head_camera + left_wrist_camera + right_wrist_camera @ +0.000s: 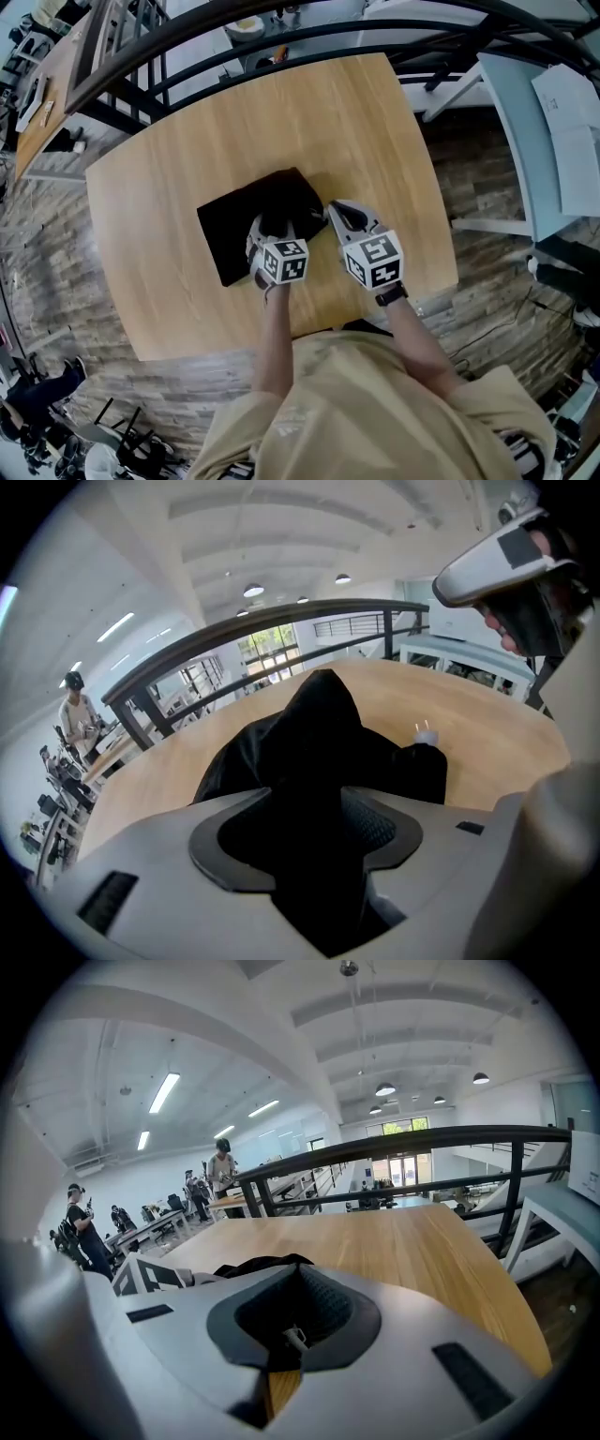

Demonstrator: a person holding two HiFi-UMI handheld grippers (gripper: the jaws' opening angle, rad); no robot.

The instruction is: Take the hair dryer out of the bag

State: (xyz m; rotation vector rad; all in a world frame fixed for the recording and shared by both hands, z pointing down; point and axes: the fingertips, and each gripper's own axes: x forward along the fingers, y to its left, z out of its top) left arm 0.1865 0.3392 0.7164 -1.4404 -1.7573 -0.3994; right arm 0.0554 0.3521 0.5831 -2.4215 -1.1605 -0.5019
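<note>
A person in a beige top (pixel 375 403) bends over a pale wooden tabletop (pixel 309 122) with a handheld tool in each hand, both brought to a black bag (pixel 234 230) that lies near the middle of the wood. The left tool (pixel 305 827) reaches onto the near end of the bag, angled down. Its jaws stand partly apart, with a raised fold of the black fabric filling the gap from pad to pad, so that it is clamped on the cloth. The fabric rises in a dark peak just beyond the jaws. The right tool (pixel 291 1326) sits just beside it at the bag's right-hand corner, jaws brought together with no gap between them. Whether its tips touch the fabric cannot be told.

The hair dryer itself does not show anywhere on the tabletop. In the left gripper view, only a white plug (pixel 427 731) with two metal prongs pokes out at the bag's far right side, resting against the black cloth just above the wood.

A black railing (pixel 281 621) curves round the far edge of the tabletop. Beyond it, several people (pixel 223 1168) stand among desks under ceiling strip lights (pixel 164 1091).
</note>
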